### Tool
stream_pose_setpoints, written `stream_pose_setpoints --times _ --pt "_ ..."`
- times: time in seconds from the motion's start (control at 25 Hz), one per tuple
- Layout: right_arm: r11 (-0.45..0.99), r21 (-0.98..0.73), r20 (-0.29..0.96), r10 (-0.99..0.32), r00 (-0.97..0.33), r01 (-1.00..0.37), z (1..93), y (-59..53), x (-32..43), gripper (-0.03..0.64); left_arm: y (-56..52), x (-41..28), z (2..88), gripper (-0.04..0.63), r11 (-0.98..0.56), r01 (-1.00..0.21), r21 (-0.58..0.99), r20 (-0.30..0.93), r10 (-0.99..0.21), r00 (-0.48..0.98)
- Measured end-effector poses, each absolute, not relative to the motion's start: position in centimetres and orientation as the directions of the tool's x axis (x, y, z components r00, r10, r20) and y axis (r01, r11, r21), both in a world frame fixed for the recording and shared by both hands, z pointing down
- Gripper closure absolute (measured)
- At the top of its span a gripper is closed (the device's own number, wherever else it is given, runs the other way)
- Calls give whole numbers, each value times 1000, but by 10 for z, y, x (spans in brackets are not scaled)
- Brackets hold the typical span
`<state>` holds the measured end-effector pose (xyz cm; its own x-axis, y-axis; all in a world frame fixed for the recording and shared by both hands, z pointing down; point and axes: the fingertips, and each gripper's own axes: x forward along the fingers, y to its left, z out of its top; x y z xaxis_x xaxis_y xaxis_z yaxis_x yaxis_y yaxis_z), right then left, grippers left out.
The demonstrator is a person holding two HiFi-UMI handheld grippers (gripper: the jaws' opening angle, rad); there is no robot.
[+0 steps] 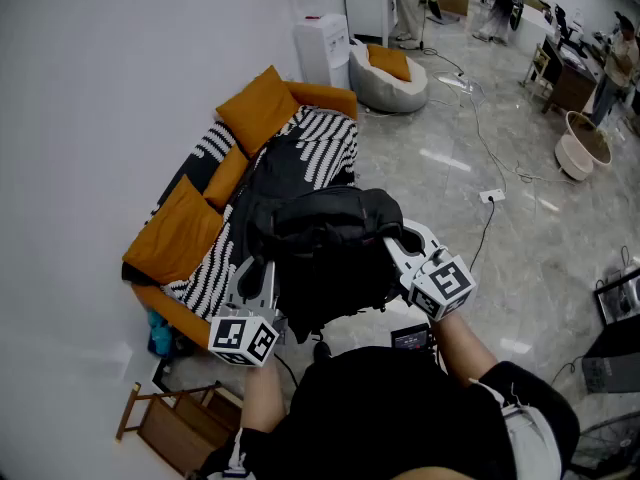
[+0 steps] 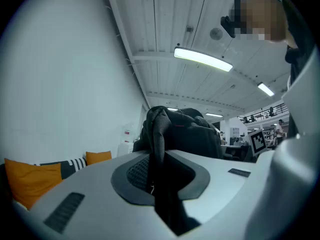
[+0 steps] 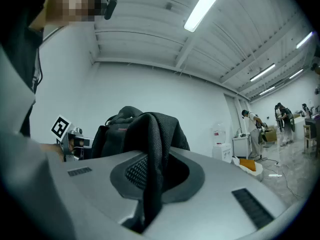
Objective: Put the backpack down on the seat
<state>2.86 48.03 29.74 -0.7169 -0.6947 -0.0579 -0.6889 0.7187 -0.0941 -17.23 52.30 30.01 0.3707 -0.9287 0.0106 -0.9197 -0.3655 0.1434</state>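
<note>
A black backpack [image 1: 322,248] hangs in the air between my two grippers, in front of and above the sofa. My left gripper [image 1: 262,268] is shut on one of its black mesh straps [image 2: 159,149], which runs down between the jaws. My right gripper [image 1: 400,246] is shut on the other strap [image 3: 152,164]. The backpack's body [image 2: 192,134] rises beyond the left jaws and shows too past the right ones as a dark bulk [image 3: 127,129]. The seat is an orange sofa [image 1: 240,183] with a black-and-white striped throw [image 1: 325,143], just beyond the bag.
Orange cushions [image 1: 258,108] lean on the sofa's back against the white wall. A wooden stool [image 1: 175,423] lies at the lower left. A white water dispenser [image 1: 322,48] and a grey beanbag [image 1: 392,76] stand beyond the sofa. Cables [image 1: 490,193] run over the glossy floor.
</note>
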Motion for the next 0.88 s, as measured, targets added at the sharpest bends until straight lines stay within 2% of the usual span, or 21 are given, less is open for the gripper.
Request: stream_pose_setpoints --times 0.2,0.52,0.88 --pt "732 -7 -61 -681 -730 -681 293 492 49 571 540 -148 304 534 -332 -924 188 26 -939 343" --pt "692 -134 -18 -717 -696 -709 309 502 91 571 559 -109 299 534 -403 -895 190 36 -908 417" --pt "665 -136 22 -739 -673 -735 315 522 111 569 579 -88 312 534 -431 -878 209 65 -890 452"
